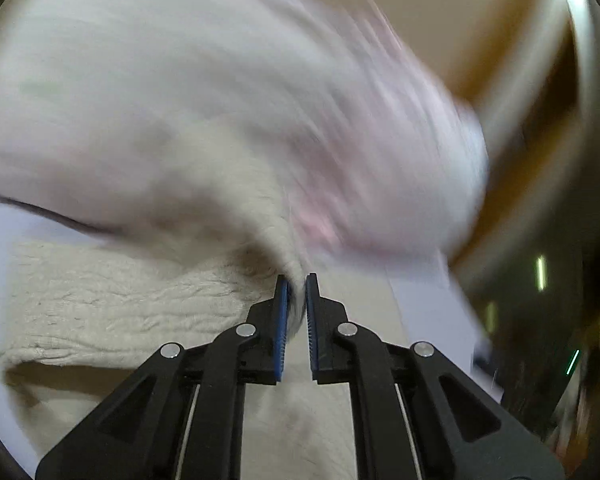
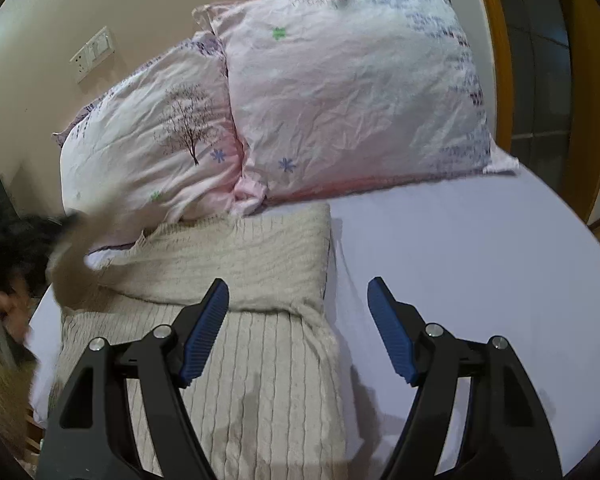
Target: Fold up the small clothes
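A cream cable-knit sweater [image 2: 236,320] lies on the pale lilac bed sheet [image 2: 480,260], its upper part folded over below the pillows. My left gripper [image 1: 297,280] is shut on a piece of the cream sweater [image 1: 120,304] and lifts it; the lifted knit is blurred by motion. In the right wrist view that lifted piece [image 2: 74,264] shows blurred at the far left. My right gripper [image 2: 298,296] is open and empty, above the sweater's right edge.
Two pink patterned pillows [image 2: 340,92] lean against the beige wall at the head of the bed. A hand [image 2: 4,308] and dark objects are at the left edge. A wooden door frame [image 2: 500,60] stands at the right.
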The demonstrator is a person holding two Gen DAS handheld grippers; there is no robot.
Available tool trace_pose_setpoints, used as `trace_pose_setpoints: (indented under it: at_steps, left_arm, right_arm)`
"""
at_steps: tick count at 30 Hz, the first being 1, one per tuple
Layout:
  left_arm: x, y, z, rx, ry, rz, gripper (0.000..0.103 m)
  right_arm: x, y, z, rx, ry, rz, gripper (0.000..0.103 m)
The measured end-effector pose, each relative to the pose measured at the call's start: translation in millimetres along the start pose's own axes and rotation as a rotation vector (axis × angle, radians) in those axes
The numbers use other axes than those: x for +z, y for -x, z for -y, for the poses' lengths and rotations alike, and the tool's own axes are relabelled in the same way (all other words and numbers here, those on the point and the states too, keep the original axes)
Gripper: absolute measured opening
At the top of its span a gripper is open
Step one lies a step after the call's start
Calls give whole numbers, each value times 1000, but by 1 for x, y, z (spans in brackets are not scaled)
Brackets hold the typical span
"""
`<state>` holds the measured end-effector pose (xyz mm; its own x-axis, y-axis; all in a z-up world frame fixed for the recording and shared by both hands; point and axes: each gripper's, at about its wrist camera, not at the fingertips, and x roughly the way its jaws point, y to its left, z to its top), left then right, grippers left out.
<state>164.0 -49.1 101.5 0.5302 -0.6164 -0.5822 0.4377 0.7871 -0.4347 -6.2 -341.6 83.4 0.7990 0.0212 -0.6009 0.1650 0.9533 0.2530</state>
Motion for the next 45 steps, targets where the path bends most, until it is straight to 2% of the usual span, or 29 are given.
trace_pose_setpoints:
  at_steps: [2,4,6,7,8,10,11,14,16,18,19,22,23,25,28,29,30,32,33,37,39,43,45]
  left_arm:
    - [-25,-31,33,-15,-88,-130,7]
    - [-39,-19,39,-6,-126,-131,7]
    - [-49,14,28,12,-128,-85,12]
    - [-54,28,23,15,-117,-72,23]
    - [-64,57,12,26,-87,-43,40]
    - [-79,102,-9,62,-39,-2,56]
    - [-87,115,-17,72,-22,9,59]
    - [-131,172,-43,88,58,29,69]
    - [-173,204,-62,94,128,25,71]
    - [-206,220,-76,71,206,24,71]
    - [-220,225,-84,59,244,26,71]
    - [-251,222,-100,16,339,16,71]
    - [-258,215,-105,-15,371,6,71]
    - [-266,199,-106,-53,388,-25,71]
    - [-270,179,-98,-95,375,-56,66]
    - [-270,172,-97,-118,385,-62,58]
    - [-270,168,-97,-134,398,-68,52]
    - [-273,159,-99,-171,440,-89,19]
    - [-274,157,-100,-185,452,-93,15]
    - [-264,163,-94,-194,445,-75,11]
    - [-238,170,-87,-189,402,-27,11]
    - [-147,184,-87,-116,326,144,9]
    - [-90,174,-94,-14,305,225,9]
  right_arm:
    - [-4,9,5,-2,-5,-12,72]
    - [-9,24,11,-2,4,1,73]
    - [-16,45,20,11,15,11,82]
    - [-21,54,25,32,12,7,82]
    - [-29,64,33,80,1,-13,82]
    - [-41,73,43,167,-32,-61,82]
    - [-53,80,51,239,-67,-100,82]
    - [-83,89,66,373,-147,-212,80]
    - [-105,91,72,389,-179,-300,75]
    - [-128,89,80,371,-220,-386,66]
    - [-138,86,84,371,-253,-421,65]
    - [-159,71,94,413,-357,-480,56]
    - [-165,62,95,453,-392,-493,54]
    - [-171,49,92,501,-423,-508,48]
    - [-179,35,86,578,-451,-527,28]
    - [-183,31,83,611,-460,-533,14]
    - [-183,30,82,632,-465,-531,9]
    - [-179,34,78,650,-455,-513,8]
    - [-173,39,75,657,-429,-486,8]
    - [-134,61,65,723,-380,-350,8]
    - [-103,66,57,741,-337,-267,8]
    - [-22,55,36,757,-255,-103,7]
    - [19,38,23,725,-215,-19,7]
